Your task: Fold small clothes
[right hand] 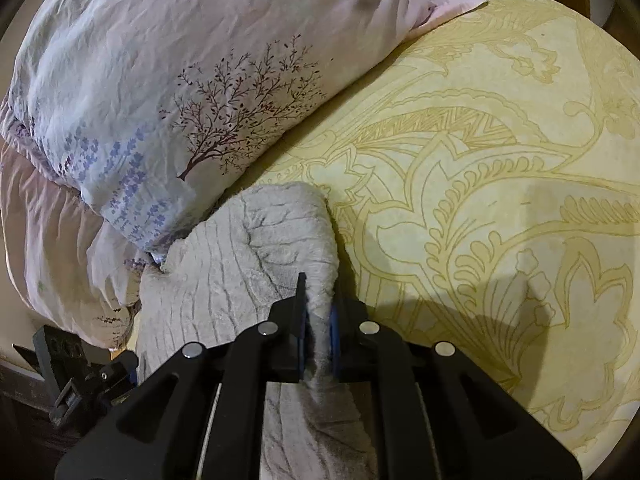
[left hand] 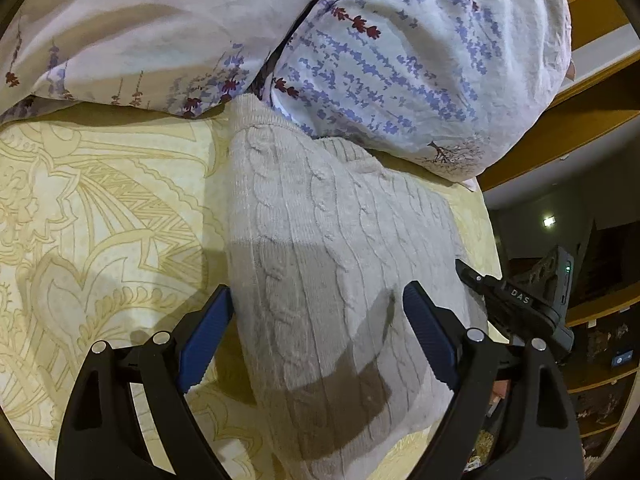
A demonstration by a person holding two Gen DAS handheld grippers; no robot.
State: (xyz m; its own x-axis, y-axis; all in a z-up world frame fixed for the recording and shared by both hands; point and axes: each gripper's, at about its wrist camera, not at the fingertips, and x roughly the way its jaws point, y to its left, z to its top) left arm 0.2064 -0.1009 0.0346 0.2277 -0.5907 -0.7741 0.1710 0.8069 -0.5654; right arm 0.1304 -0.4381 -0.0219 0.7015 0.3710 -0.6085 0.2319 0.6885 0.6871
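Observation:
A cream cable-knit sweater (left hand: 320, 248) lies on the yellow patterned bedsheet (left hand: 100, 216), its far end against the pillows. My left gripper (left hand: 318, 320) is open, its blue pads on either side of the sweater's width, just above it. My right gripper (right hand: 318, 312) is shut on a raised fold at the sweater's (right hand: 240, 256) edge. The right gripper also shows in the left wrist view (left hand: 516, 300) at the sweater's right side. The left gripper shows in the right wrist view (right hand: 80, 376) at the lower left.
Two floral pillows (left hand: 400, 60) lie against the sweater's far end; one shows in the right wrist view (right hand: 160, 80). The bedsheet (right hand: 480, 160) spreads to the right. The bed's edge and wooden shelves (left hand: 600, 380) are at the right.

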